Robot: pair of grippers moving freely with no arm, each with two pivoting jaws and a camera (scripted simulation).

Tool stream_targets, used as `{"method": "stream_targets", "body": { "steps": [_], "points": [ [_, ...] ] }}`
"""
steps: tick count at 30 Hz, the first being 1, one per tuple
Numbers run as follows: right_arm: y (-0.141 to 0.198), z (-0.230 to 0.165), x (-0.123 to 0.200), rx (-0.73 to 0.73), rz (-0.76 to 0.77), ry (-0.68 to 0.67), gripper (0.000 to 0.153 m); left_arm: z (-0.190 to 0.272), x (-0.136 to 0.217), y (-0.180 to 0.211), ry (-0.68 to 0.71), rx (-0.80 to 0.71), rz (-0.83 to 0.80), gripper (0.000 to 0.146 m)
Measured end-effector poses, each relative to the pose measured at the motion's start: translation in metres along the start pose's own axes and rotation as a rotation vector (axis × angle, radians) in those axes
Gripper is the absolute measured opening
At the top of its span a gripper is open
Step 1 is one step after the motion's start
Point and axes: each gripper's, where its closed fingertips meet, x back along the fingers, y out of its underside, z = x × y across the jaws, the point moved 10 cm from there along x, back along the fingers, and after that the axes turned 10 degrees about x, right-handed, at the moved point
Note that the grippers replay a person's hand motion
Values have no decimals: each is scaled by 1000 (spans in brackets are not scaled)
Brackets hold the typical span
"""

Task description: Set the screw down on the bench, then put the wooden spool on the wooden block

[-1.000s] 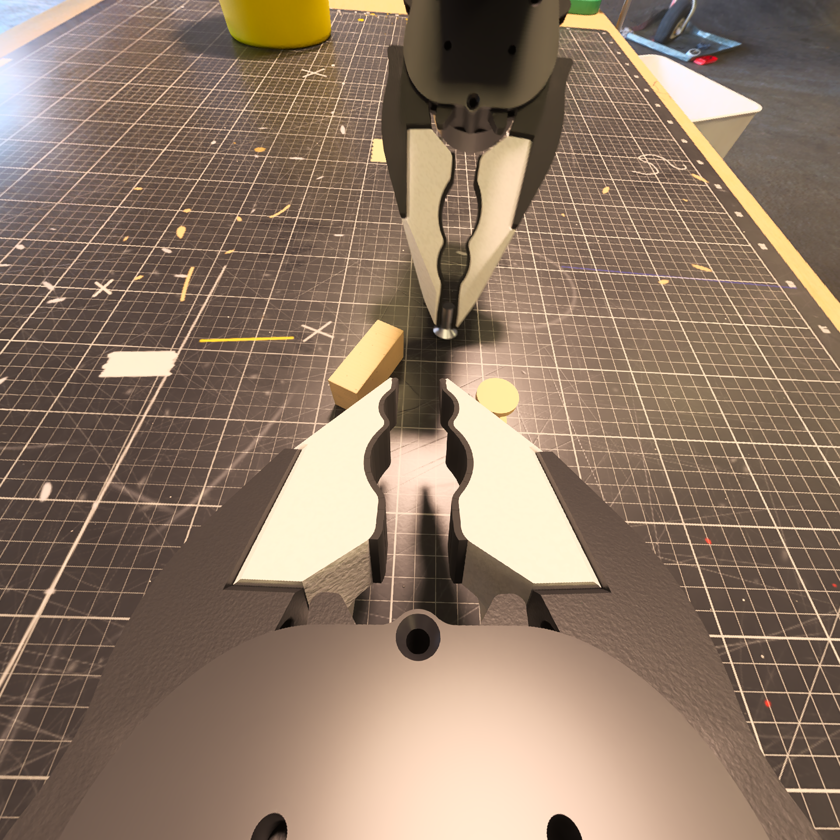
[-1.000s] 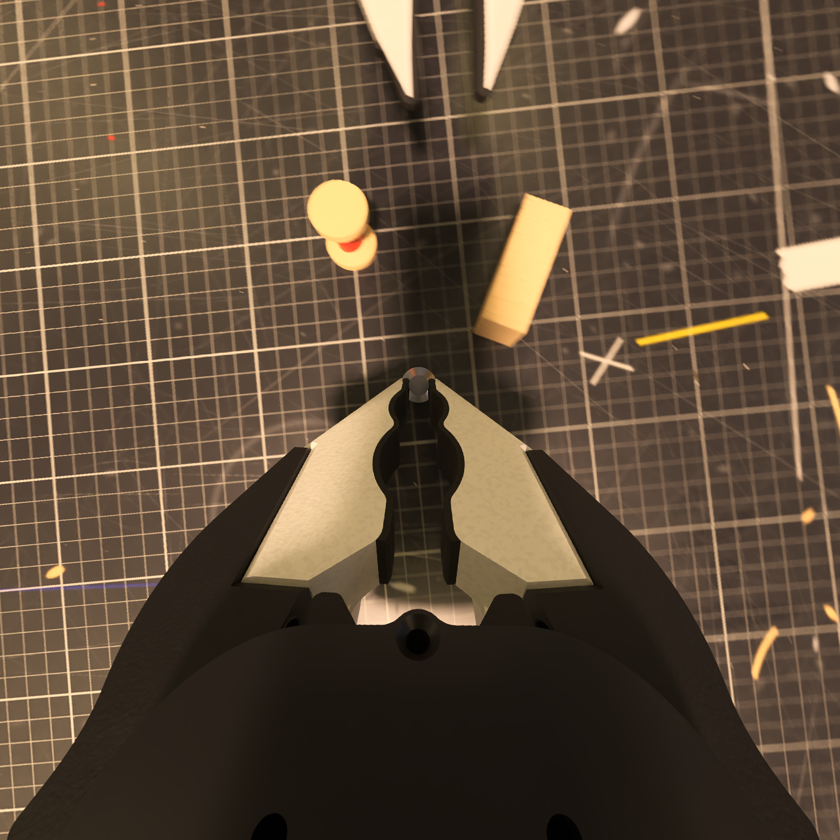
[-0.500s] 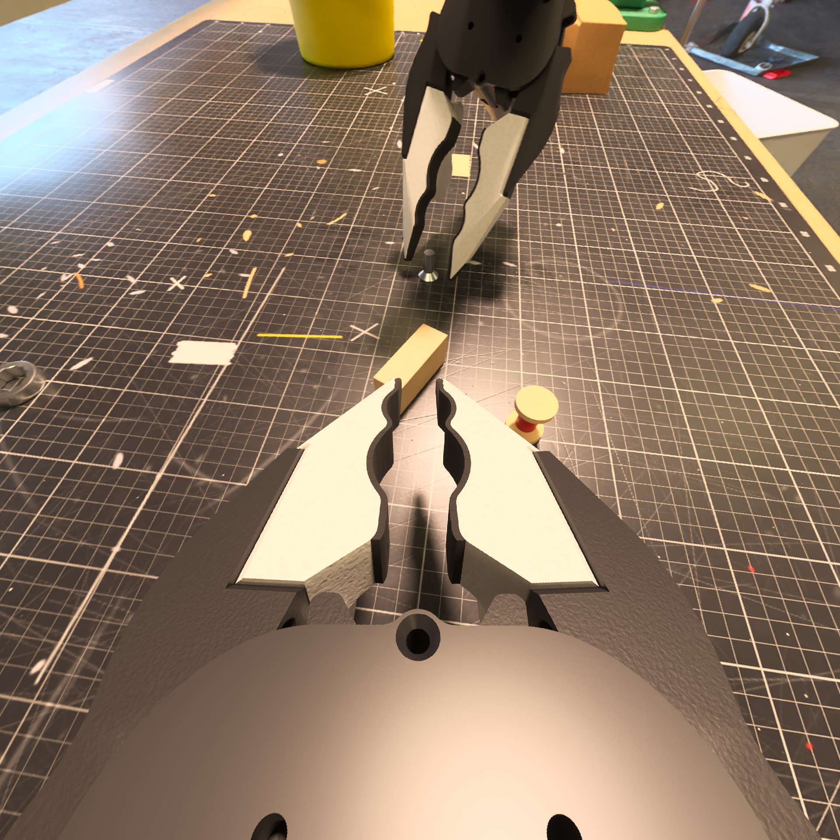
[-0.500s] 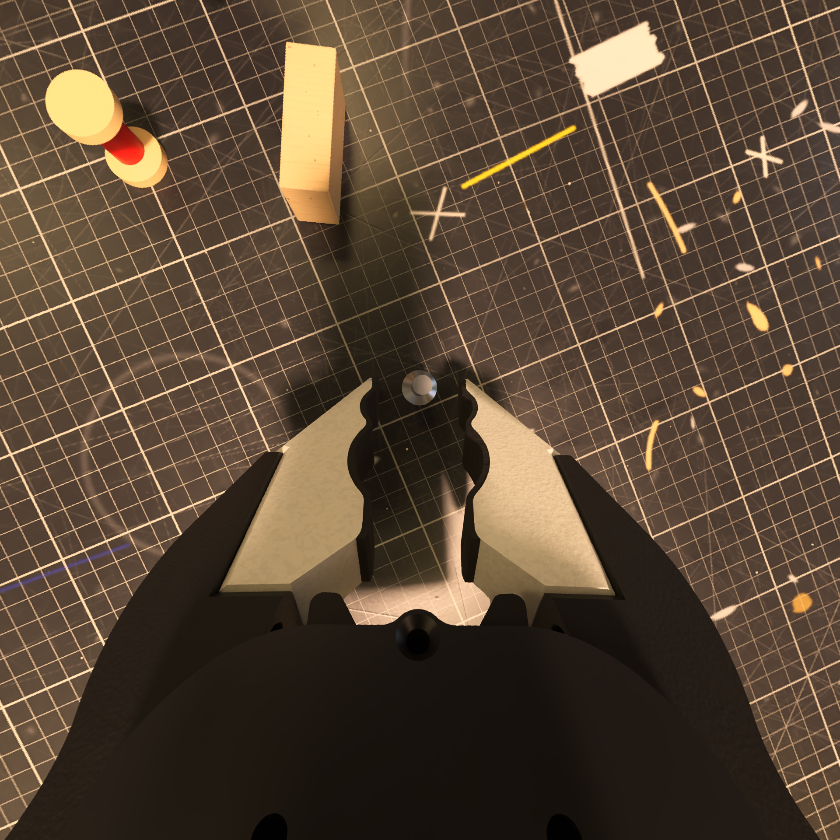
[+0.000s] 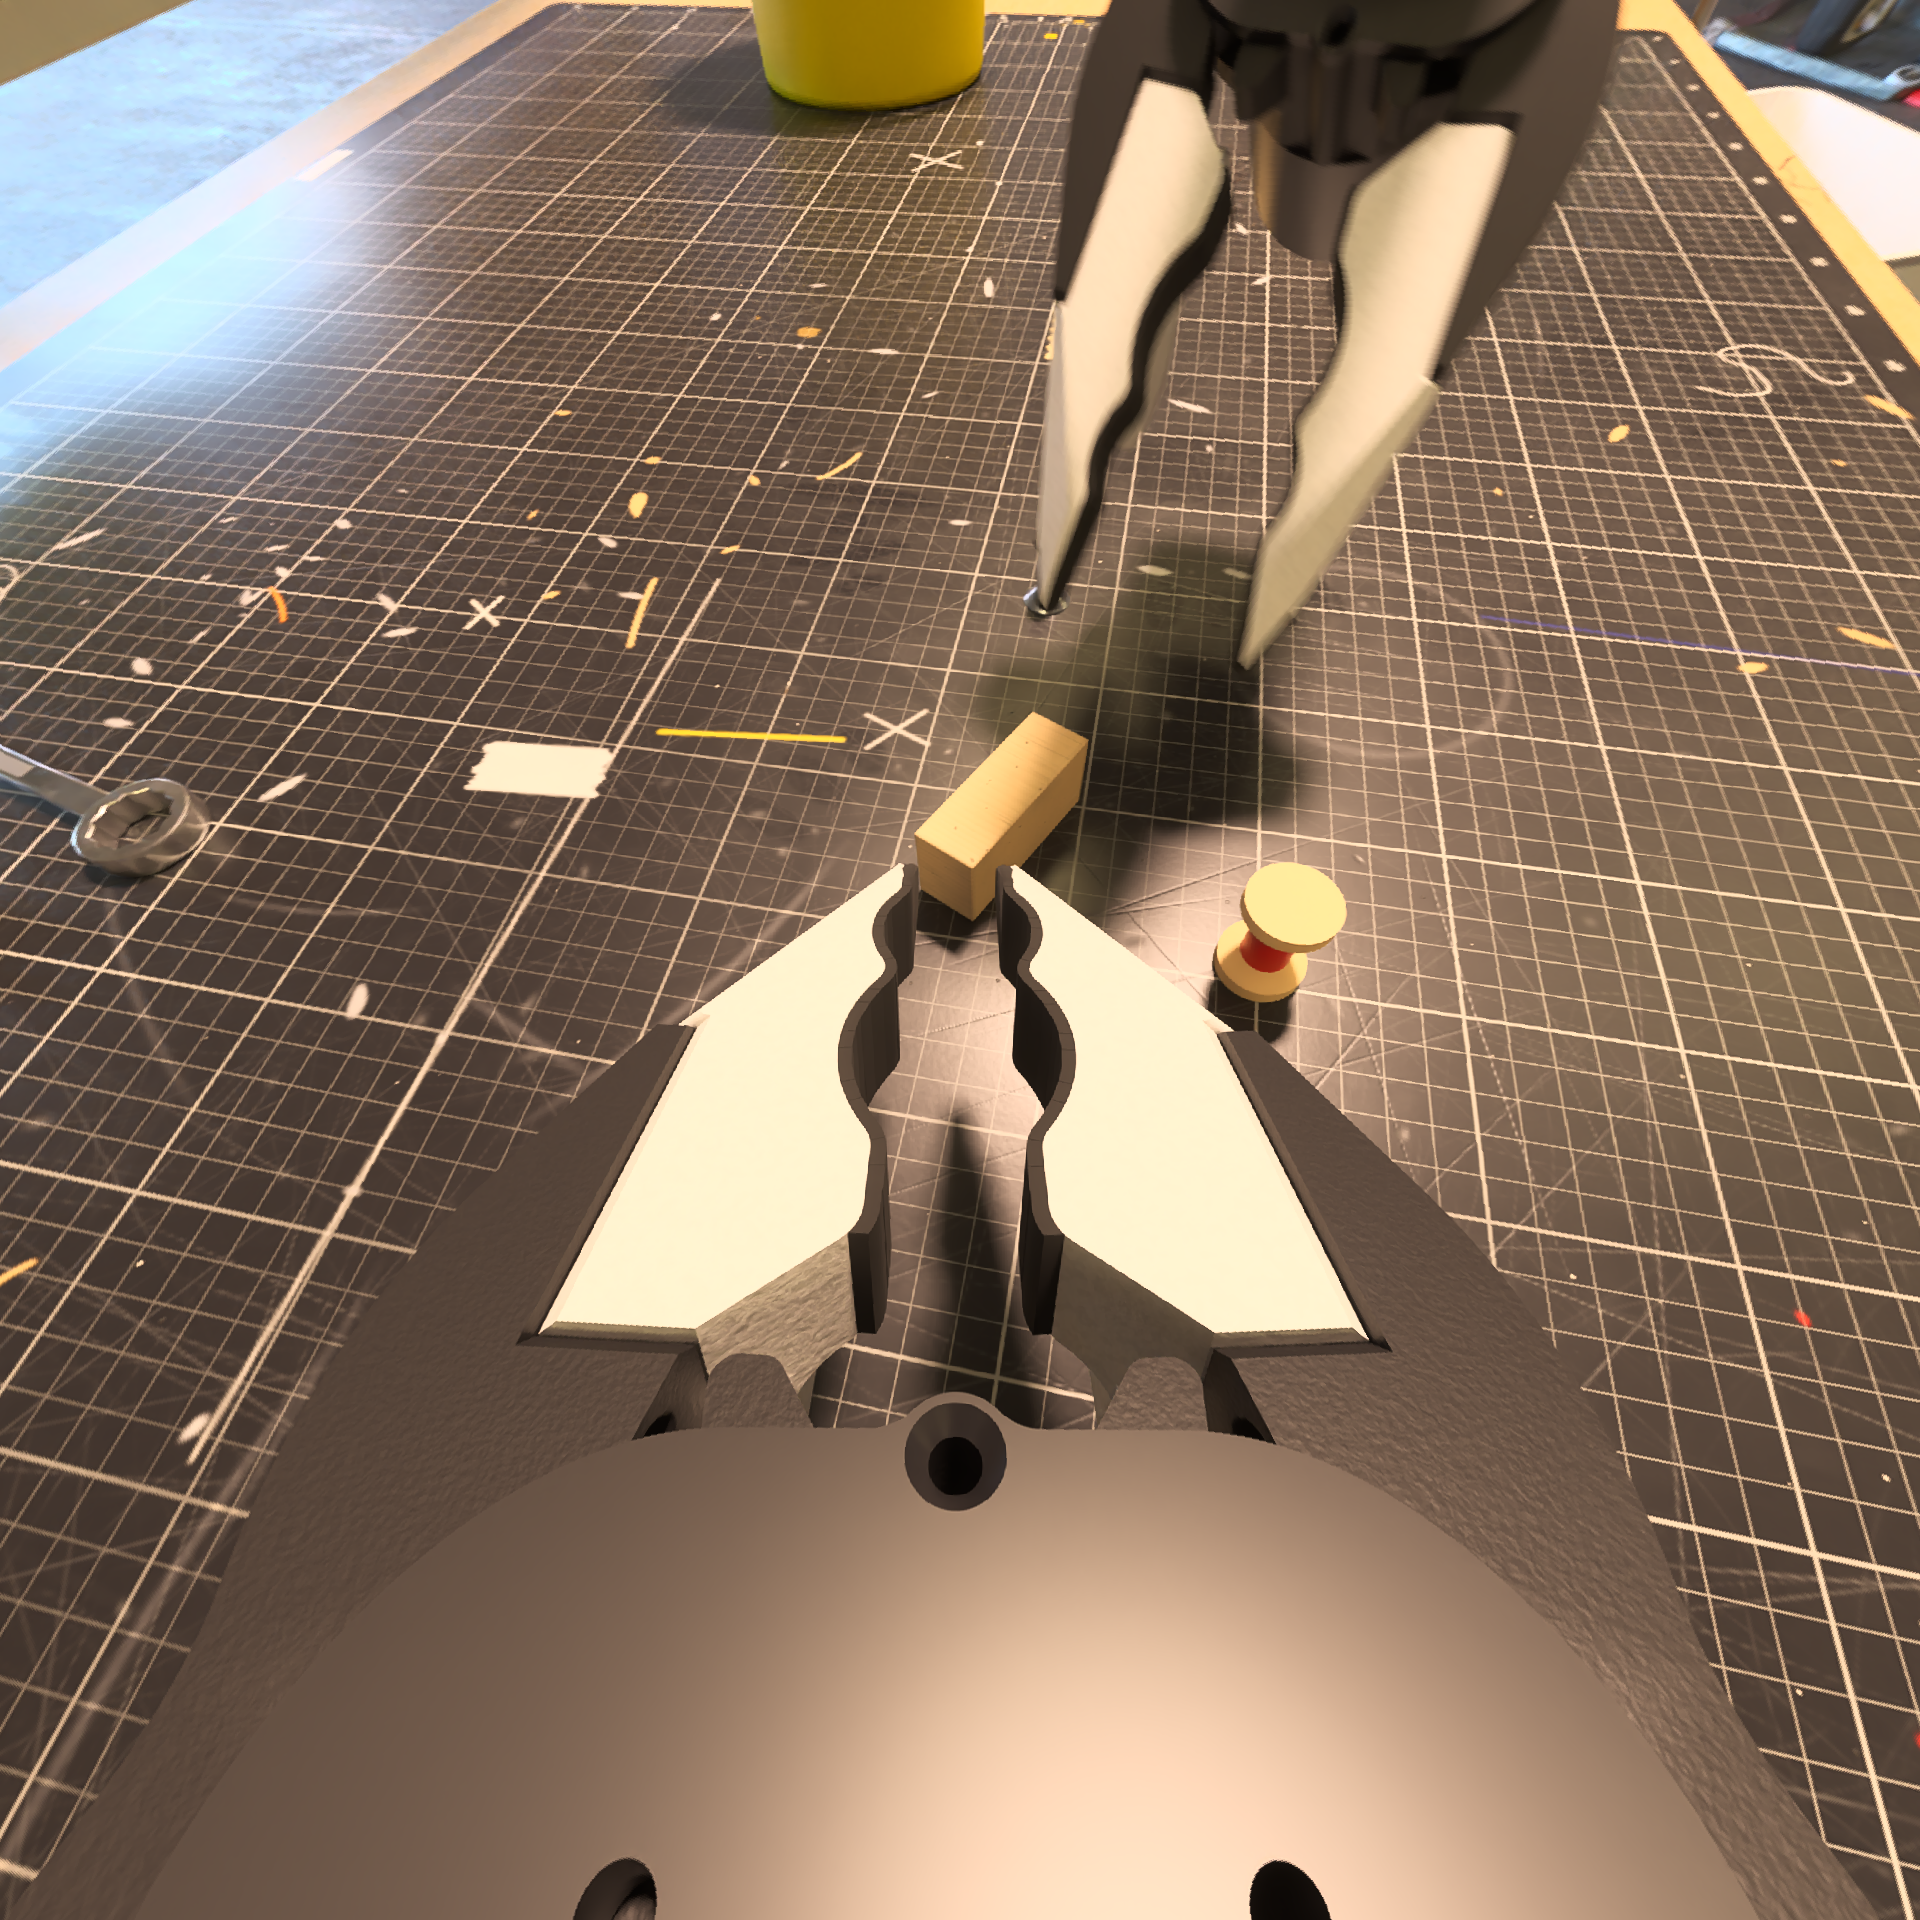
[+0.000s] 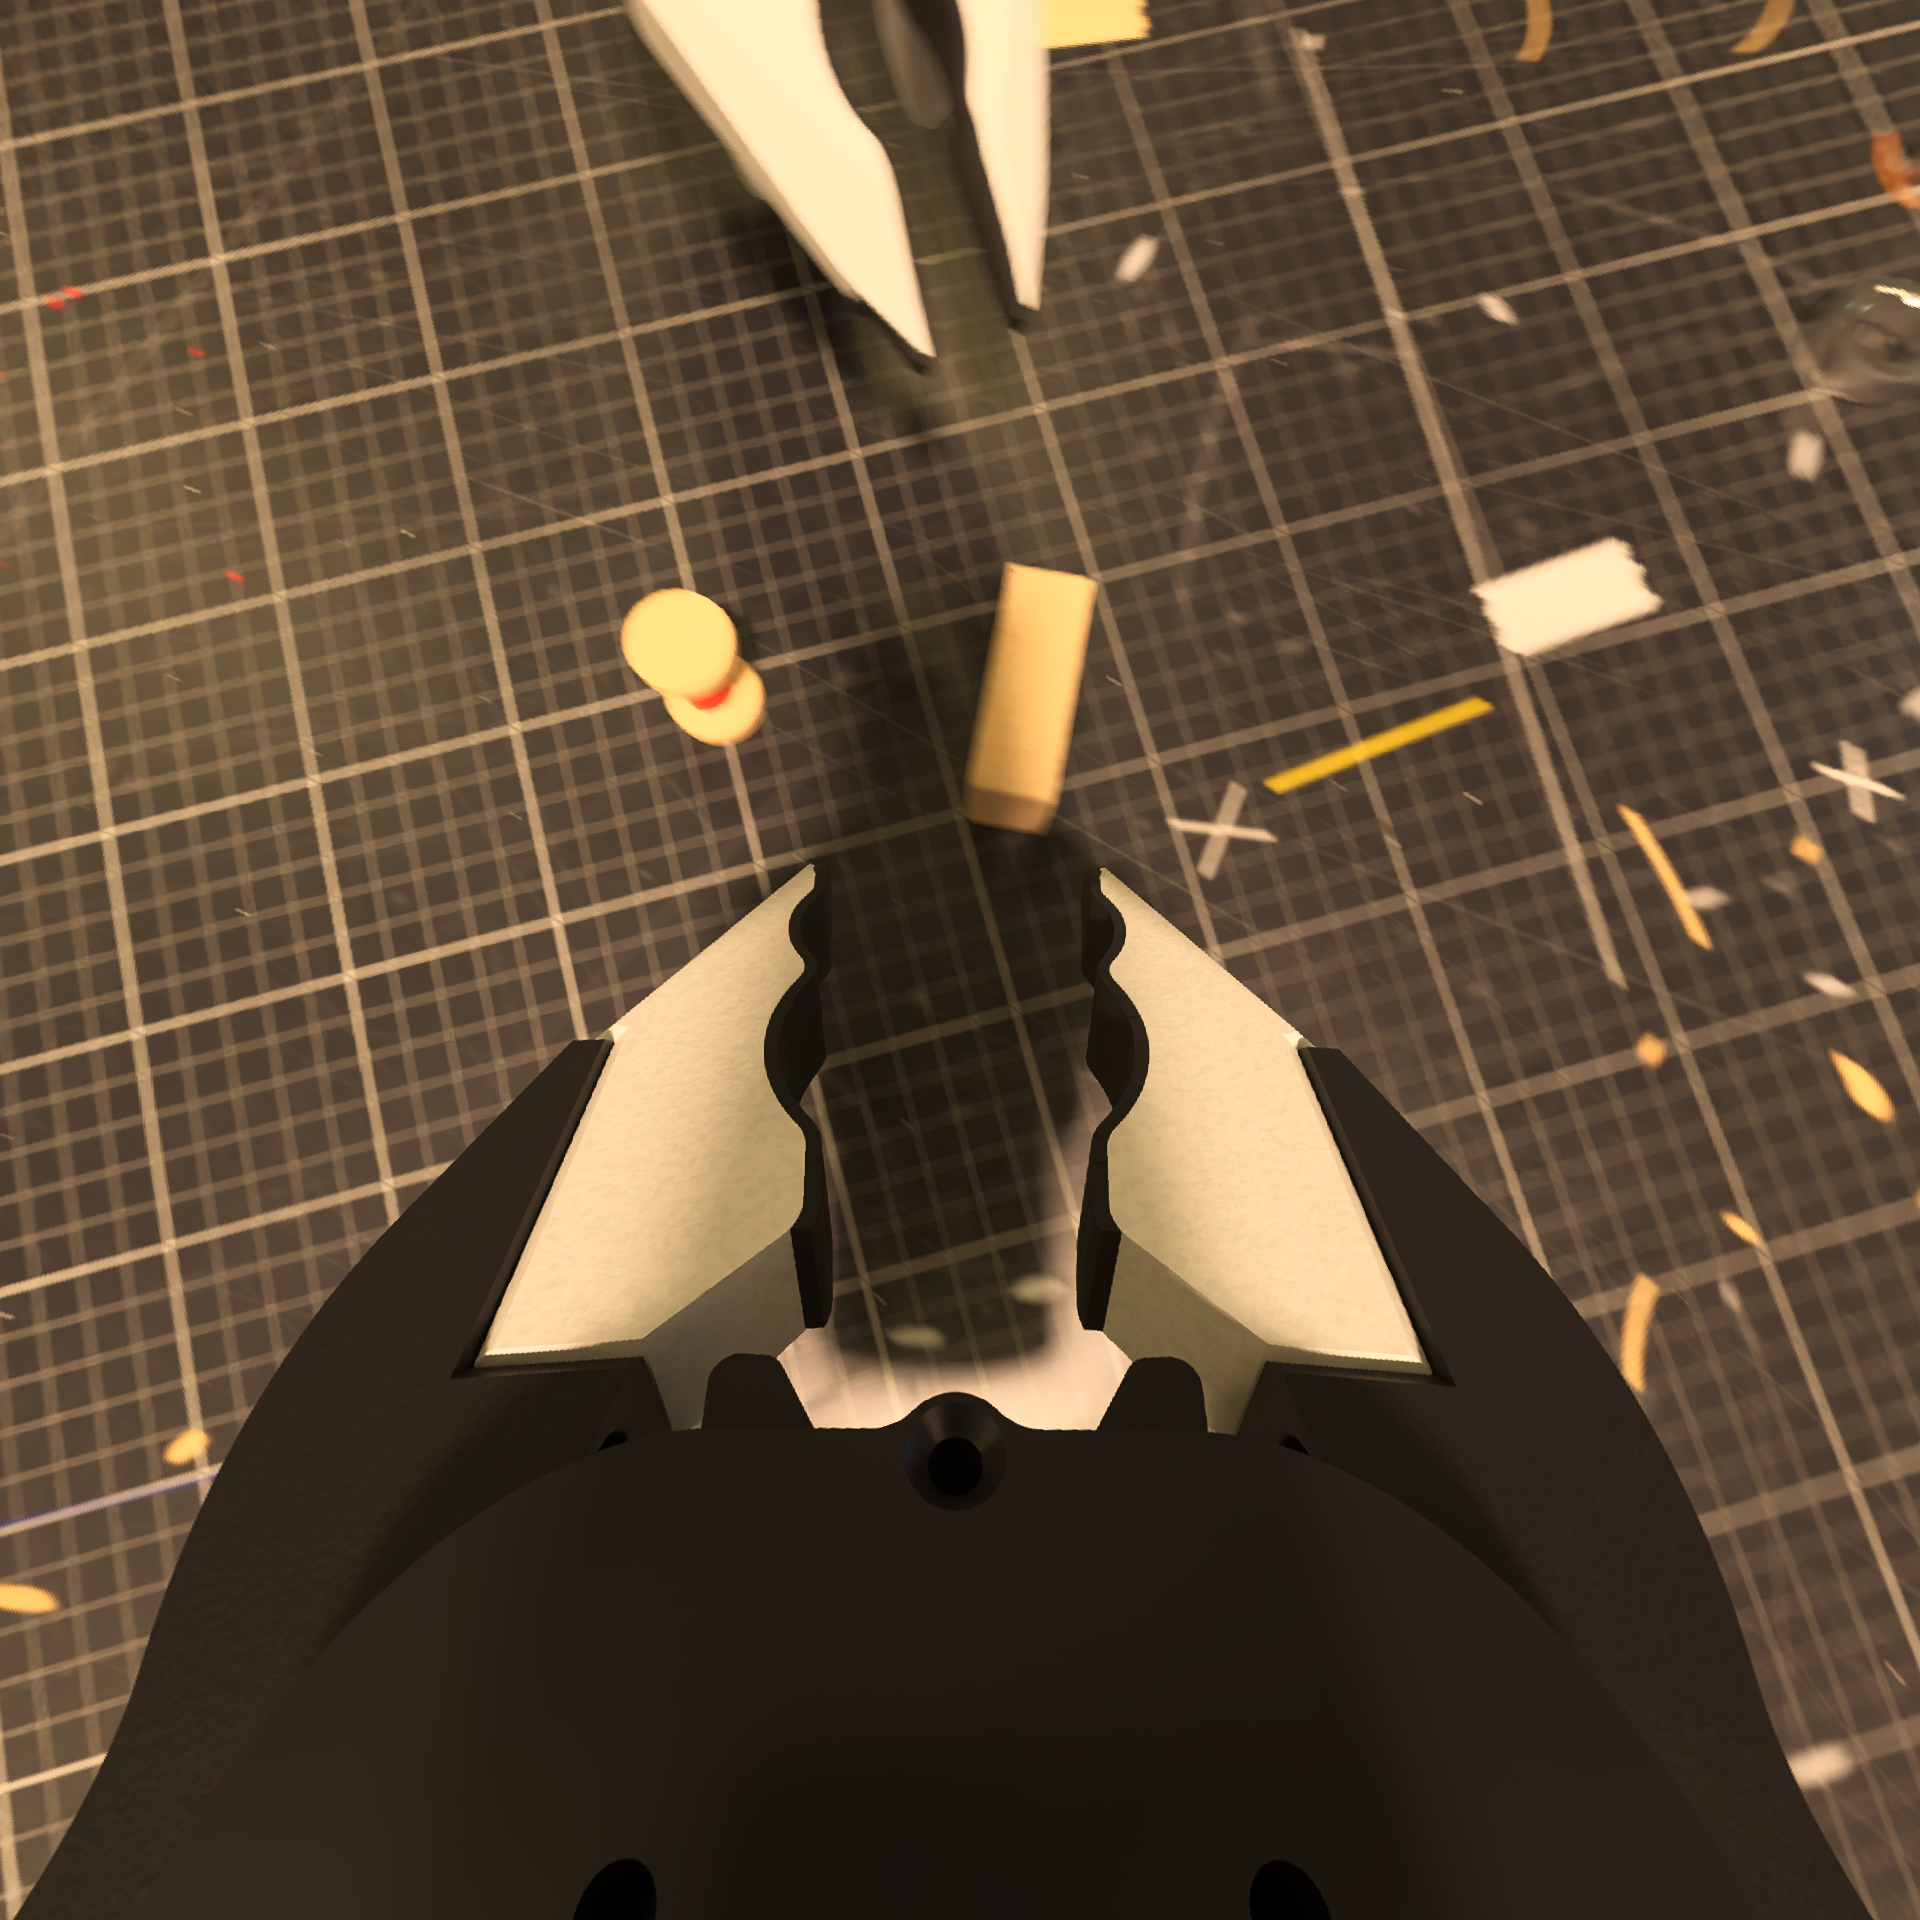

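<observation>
The small metal screw [image 5: 1044, 601] stands on the mat, partly hidden behind one fingertip of my right gripper [image 5: 1148, 623], which hangs above it, open and empty. The screw does not show in the right wrist view. There my right gripper [image 6: 956, 878] is wide open, with the wooden block [image 6: 1029, 701] just ahead and the wooden spool [image 6: 691, 665], with its red core, to the left. My left gripper [image 5: 954, 883] is slightly open and empty, its tips just short of the block [image 5: 1003, 810]. The spool [image 5: 1278, 930] stands upright to its right.
A yellow cup [image 5: 868, 47] stands at the far end of the cutting mat. A wrench [image 5: 125, 821] lies at the left and a white tape strip [image 5: 537, 769] near it. A white bin [image 5: 1849, 156] sits off the right edge. My left gripper [image 6: 971, 332] shows opposite the right one.
My right gripper released the screw onto the mat, opened wider, and swung back toward the block and spool. My left gripper has stayed slightly open near the block.
</observation>
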Motion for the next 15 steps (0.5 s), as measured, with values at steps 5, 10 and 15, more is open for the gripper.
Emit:
{"method": "stream_targets", "body": {
  "steps": [5, 10, 15],
  "points": [
    [-28, -26, -32, -8, -32, -108, 46, -2, 3, 0, -54, -5, -10, 14],
    [-38, -39, -48, 40, -95, -148, 50, -2, 6, -2, -96, -19, -20, 14],
    [-45, -44, -62, 56, -133, -146, 42, 2, 10, -5, -100, -36, -5, 14]
  ]
}}
